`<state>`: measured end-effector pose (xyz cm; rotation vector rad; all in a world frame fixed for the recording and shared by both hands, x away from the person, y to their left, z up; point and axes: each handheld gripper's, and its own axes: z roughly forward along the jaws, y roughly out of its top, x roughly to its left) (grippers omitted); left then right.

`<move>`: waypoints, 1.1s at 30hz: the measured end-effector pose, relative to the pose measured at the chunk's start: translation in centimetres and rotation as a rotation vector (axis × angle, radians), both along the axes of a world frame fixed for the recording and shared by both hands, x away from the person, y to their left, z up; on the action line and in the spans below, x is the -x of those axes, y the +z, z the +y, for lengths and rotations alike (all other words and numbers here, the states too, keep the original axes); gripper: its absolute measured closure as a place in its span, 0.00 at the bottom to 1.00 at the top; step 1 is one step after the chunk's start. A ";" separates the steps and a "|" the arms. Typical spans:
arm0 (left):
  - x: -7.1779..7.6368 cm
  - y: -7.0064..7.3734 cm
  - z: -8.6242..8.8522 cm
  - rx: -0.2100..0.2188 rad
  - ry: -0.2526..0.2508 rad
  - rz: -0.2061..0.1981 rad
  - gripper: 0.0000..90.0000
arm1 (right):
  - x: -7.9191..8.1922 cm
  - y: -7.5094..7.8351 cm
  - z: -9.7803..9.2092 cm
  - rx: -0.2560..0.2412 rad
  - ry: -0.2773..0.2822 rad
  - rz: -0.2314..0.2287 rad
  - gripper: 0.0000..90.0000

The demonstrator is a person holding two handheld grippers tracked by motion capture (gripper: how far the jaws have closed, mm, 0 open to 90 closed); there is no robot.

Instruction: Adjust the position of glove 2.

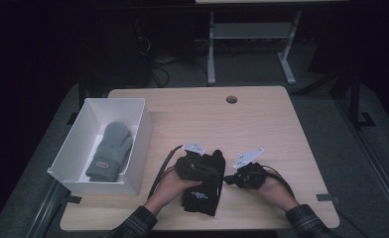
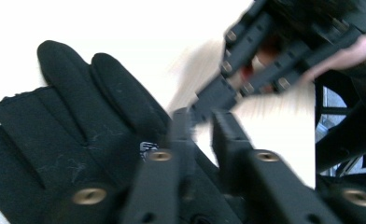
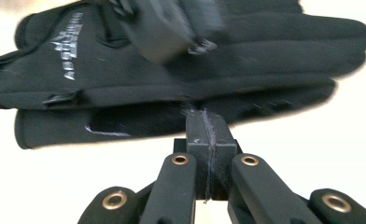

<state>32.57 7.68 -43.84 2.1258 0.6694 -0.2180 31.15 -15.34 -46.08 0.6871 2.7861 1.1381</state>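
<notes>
a pair of black fabric gloves with white printed lettering point(image 1: 202, 188) lies near the front edge of the pale wooden worktop point(image 1: 262, 119), a little left of its middle, cuffs toward the person and fingers pointing away. to its left, along the left edge of the worktop, stands a white rectangular cardboard box point(image 1: 140, 134) with a grey knitted mitten point(image 1: 110, 151) already lying inside.

the step in hand looks like picking up the black gloves, presumably to put them in the box with the mitten. the left tool point(image 1: 198, 167) sits over the upper part of the gloves; in the left gripper view its jaws stand a little apart above the black fabric, and nothing seems pinched between them. the right tool point(image 3: 207, 133) comes in from the gloves' right side; in the right gripper view its jaws are pressed flat together, their tips right at the edge of the lower glove, and whether any fabric is caught between them cannot be told.

judging from this, no sure grasp is made yet. the next move calls for one tool to open over a fold or edge of the gloves, bite through both layers so the pair lifts as one, then carry it left over the near wall of the box.
</notes>
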 end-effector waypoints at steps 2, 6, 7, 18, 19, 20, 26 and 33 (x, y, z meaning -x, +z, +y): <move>0.4 -0.1 -0.4 -0.014 -0.013 0.005 0.98 | -0.2 0.0 -0.6 0.004 -0.015 -0.006 1.00; 1.3 -0.6 -1.3 -0.068 -0.059 -0.006 0.99 | -0.3 -0.1 -1.0 -0.002 -0.034 0.009 1.00; 1.6 -0.8 -1.6 -0.088 -0.065 -0.014 0.99 | -0.3 -0.1 -1.0 0.003 -0.024 -0.002 1.00; 1.5 0.5 3.0 -0.158 0.035 -0.051 0.99 | 1.1 -0.4 1.2 -0.003 0.093 0.013 1.00; 1.5 0.5 3.5 -0.174 0.039 -0.045 0.99 | 1.2 -0.4 1.3 -0.004 0.092 0.019 1.00; 1.5 0.4 3.9 -0.190 0.055 -0.048 0.99 | 1.2 -0.5 1.5 -0.004 0.100 0.015 1.00; 0.6 -0.3 4.3 -0.256 0.074 -0.054 0.99 | 1.5 -0.6 2.7 -0.003 0.125 0.018 1.00; -0.9 -0.6 4.0 -0.259 0.099 -0.061 0.99 | 1.6 -0.7 3.9 -0.003 0.144 0.009 1.00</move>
